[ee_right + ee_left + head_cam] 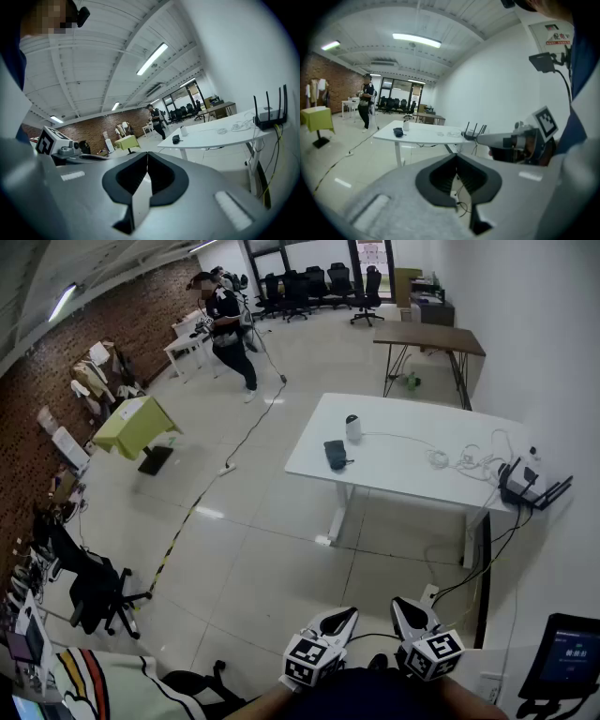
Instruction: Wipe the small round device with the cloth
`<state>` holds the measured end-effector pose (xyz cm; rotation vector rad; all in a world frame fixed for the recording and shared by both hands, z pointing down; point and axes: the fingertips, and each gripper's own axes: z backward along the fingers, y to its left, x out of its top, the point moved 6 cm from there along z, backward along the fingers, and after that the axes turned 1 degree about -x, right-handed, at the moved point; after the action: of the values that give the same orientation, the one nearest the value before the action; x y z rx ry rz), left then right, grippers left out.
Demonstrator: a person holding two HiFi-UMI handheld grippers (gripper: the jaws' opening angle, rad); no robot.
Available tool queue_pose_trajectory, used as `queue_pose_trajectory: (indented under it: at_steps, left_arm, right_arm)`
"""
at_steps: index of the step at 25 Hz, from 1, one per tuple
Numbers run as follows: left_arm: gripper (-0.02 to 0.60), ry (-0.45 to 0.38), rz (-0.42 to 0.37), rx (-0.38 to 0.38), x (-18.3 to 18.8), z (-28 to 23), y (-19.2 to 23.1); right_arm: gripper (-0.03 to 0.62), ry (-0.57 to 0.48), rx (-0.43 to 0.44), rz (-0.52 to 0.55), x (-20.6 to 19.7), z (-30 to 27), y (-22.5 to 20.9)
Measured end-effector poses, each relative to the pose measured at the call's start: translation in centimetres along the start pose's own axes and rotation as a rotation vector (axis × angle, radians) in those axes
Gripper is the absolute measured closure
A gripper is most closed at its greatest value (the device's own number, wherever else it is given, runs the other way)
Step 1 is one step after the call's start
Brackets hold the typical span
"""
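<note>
The left gripper (339, 620) and the right gripper (405, 610) each have their jaws pressed together on nothing, and both are held close to the person, well apart from the long white desk (403, 470). Near that desk's left end lies the dark folded cloth (335, 454). Just beside it, toward the far edge, stands the small white round device (353, 427), upright, with a thin white cable (398, 437) trailing toward the right end. The cloth looks soft, limp and light, so pinching a raised fold at its edge should lift it. The device is probably light, smooth hard plastic that could tip or slide, so it likely needs bracing low on its sides while being wiped.
</note>
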<state>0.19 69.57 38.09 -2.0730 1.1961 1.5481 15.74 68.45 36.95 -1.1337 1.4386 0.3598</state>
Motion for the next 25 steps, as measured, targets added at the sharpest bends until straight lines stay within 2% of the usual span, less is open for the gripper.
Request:
queue_pose_trajectory:
  at_steps: [4, 8, 13, 16, 18, 21, 25]
  left_arm:
    - [0.580, 0.001, 0.043, 0.016, -0.2, -1.2, -0.3]
    - [0.580, 0.022, 0.062, 0.027, -0.5, -1.5, 0.1]
    - [0.580, 0.045, 0.066, -0.004, -1.2, -2.0, 1.4]
    - [0.580, 0.043, 0.086, -0.017, -1.1, -2.1, 3.6]
    - [0.580, 0.028, 0.110, -0.024, 0.2, -2.0, 5.4]
    - [0.580, -0.002, 0.125, -0.041, 1.7, -1.5, 8.5]
    - [0.580, -0.024, 0.143, -0.070, 1.7, -0.7, 12.8]
  right_arm:
    - [0.582, -0.015, -0.011, 0.001, 1.2, 0.3, -1.3]
    - [0.582, -0.003, -0.001, -0.008, -0.1, -0.1, -2.3]
    - [0.582, 0.036, -0.023, -0.017, -1.4, -1.6, -2.3]
    - [0.582, 0.057, -0.044, -0.018, -2.1, -3.5, -2.1]
    - [0.582, 0.067, -0.064, -0.005, -1.7, -5.1, -1.6]
    - [0.582, 0.074, -0.086, 0.021, -0.6, -7.8, 0.1]
    - [0.582, 0.131, -0.108, 0.066, 0.7, -11.8, 3.3]
